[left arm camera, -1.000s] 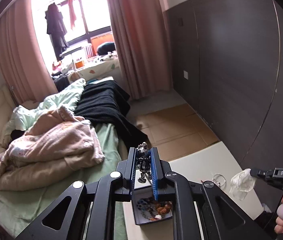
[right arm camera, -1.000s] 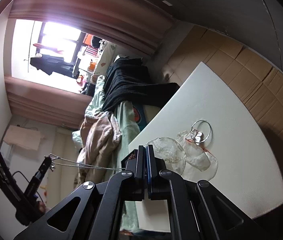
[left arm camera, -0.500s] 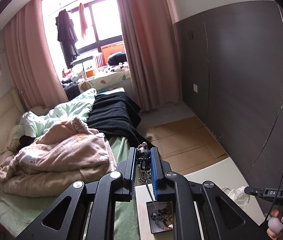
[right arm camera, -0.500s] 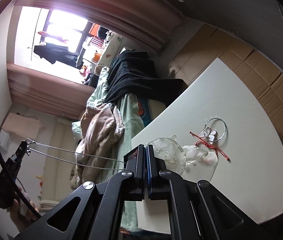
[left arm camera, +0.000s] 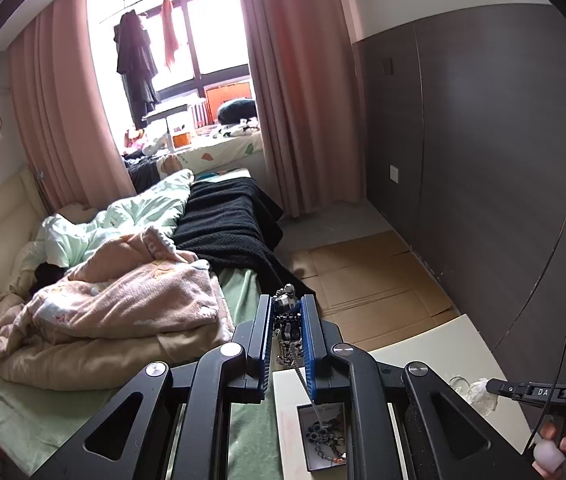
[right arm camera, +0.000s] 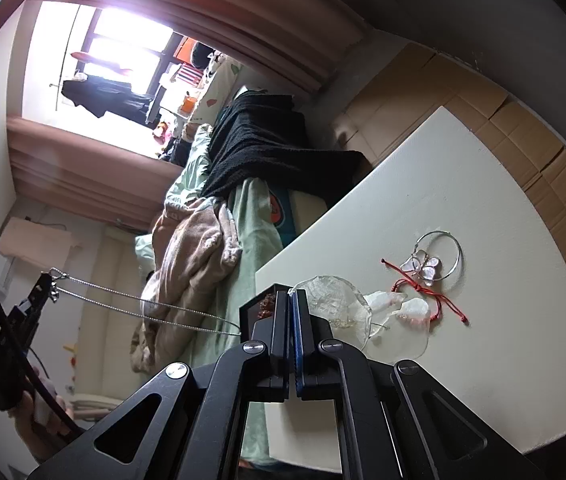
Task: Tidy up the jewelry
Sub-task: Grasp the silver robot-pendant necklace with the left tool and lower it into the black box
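Left wrist view: left fingers [left arm camera: 288, 320] clenched on silver necklace [left arm camera: 286, 322]; right fingers [right arm camera: 291, 312] pressed together, empty.

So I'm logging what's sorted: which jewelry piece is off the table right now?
The silver chain necklace, stretched between both grippers; the red string bracelet and butterfly hoop lie on the white table.

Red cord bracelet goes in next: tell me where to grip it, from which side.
Grip the red cord bracelet at its free tail, coming straight down, jaws across the cord. It lies flat on the table, and that end looks clear of the silver hoop and plastic bags.
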`<act>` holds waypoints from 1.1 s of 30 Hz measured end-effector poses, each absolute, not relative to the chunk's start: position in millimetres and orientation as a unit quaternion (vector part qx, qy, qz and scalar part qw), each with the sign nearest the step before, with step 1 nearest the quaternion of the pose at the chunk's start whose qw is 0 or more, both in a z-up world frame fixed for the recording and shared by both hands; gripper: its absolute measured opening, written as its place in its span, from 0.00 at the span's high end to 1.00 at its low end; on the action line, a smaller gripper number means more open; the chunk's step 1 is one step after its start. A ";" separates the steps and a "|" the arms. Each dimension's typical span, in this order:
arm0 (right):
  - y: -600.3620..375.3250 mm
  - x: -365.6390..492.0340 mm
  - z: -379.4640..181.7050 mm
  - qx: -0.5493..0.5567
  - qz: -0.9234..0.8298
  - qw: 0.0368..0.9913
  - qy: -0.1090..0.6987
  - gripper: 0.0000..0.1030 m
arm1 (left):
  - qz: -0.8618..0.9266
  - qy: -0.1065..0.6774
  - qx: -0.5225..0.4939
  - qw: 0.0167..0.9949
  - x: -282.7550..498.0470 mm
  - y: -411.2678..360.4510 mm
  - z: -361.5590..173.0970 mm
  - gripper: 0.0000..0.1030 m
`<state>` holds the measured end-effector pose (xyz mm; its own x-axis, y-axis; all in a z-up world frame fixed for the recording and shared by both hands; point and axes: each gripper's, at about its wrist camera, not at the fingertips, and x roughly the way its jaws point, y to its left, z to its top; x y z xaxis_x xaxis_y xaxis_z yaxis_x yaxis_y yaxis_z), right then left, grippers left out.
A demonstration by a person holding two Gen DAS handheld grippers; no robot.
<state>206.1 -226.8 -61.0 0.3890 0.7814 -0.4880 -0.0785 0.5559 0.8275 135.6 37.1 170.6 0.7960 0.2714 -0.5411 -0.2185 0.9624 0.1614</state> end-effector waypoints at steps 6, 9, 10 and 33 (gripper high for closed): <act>-221.9 208.9 -62.6 0.373 0.287 0.744 0.475 0.96 | 0.125 0.300 0.047 0.945 140.6 36.4 164.9 0.86; -220.3 209.4 -63.5 0.373 0.287 0.743 0.476 0.96 | 0.118 0.310 0.040 0.942 145.6 37.6 152.5 0.86; -219.3 209.7 -63.3 0.372 0.287 0.743 0.476 0.96 | 0.116 0.313 0.038 0.942 148.3 38.4 149.3 0.86; -201.2 197.0 -52.9 0.350 0.310 0.754 0.461 0.96 | 0.090 0.392 -0.129 0.906 151.4 59.0 -12.1 0.86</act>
